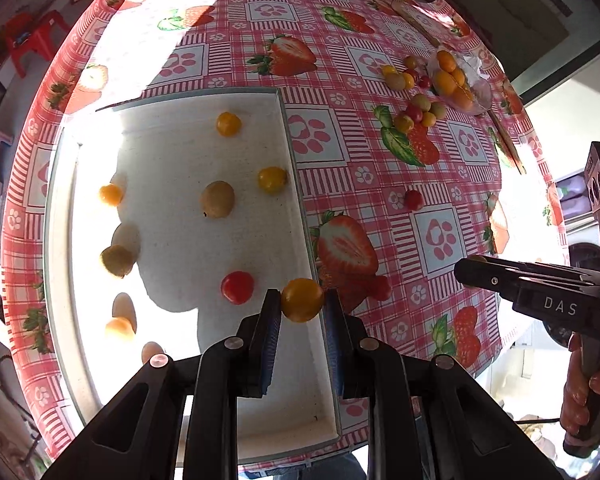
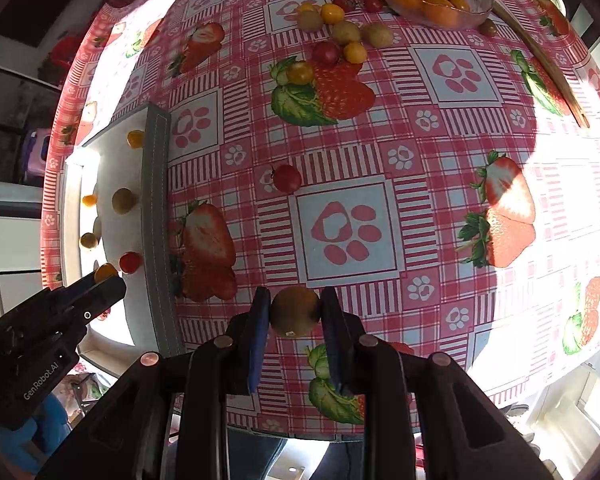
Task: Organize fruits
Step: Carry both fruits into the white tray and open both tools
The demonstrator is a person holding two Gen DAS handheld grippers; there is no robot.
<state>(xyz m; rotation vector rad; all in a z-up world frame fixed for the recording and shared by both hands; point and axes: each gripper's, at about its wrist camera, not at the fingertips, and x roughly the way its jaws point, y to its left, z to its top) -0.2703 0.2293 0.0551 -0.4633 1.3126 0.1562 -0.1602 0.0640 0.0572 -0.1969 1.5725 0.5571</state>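
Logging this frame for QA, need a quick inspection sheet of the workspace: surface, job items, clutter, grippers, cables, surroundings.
Surface: round table under a pink strawberry-print tablecloth, part in harsh sunlight.
Job's things: white tray holding several small fruits; loose pile of small fruits on the cloth; glass bowl of orange fruits; lone red tomato at mid-table.
Clutter: chopsticks beside the bowl.
Grippers: left gripper shut on a yellow tomato above the tray's edge; right gripper shut on a brown-green fruit over the cloth.
Cables: nothing seen.
Surroundings: red plastic chair beyond the table.
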